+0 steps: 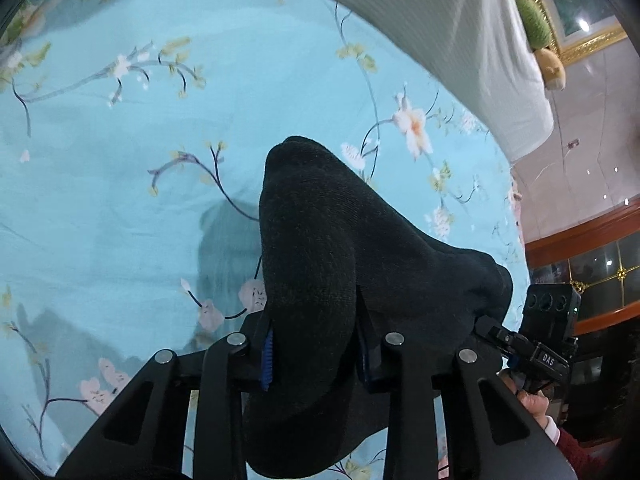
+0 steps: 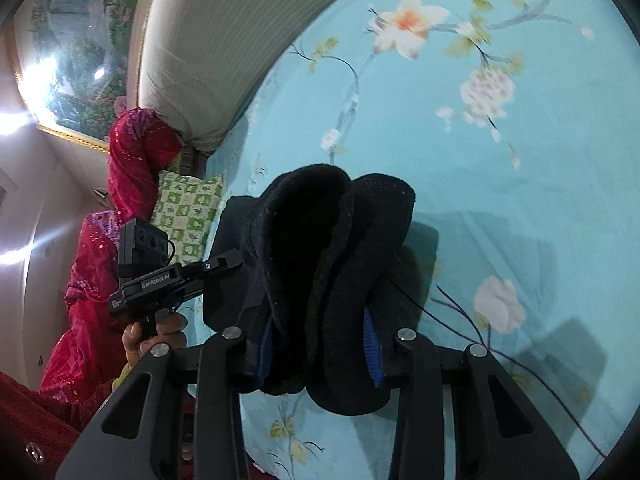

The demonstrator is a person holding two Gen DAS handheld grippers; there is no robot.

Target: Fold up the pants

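Observation:
The black knit pants [image 1: 320, 248] are bunched between the jaws of my left gripper [image 1: 314, 360], which is shut on the cloth and holds it above the bed. The cloth runs right toward my right gripper [image 1: 540, 344], seen at the right edge. In the right wrist view my right gripper [image 2: 320, 352] is shut on a thick fold of the same pants [image 2: 320, 264], lifted off the sheet. My left gripper [image 2: 160, 276] shows at the left there, its fingertips hidden by the cloth.
A light blue floral bedsheet [image 1: 120, 200] covers the bed below. A white striped pillow [image 1: 460, 40] lies at the head. A red garment [image 2: 132, 168] and a green checked cushion [image 2: 188, 208] sit beside the bed. A wooden cabinet [image 1: 592, 256] stands to the right.

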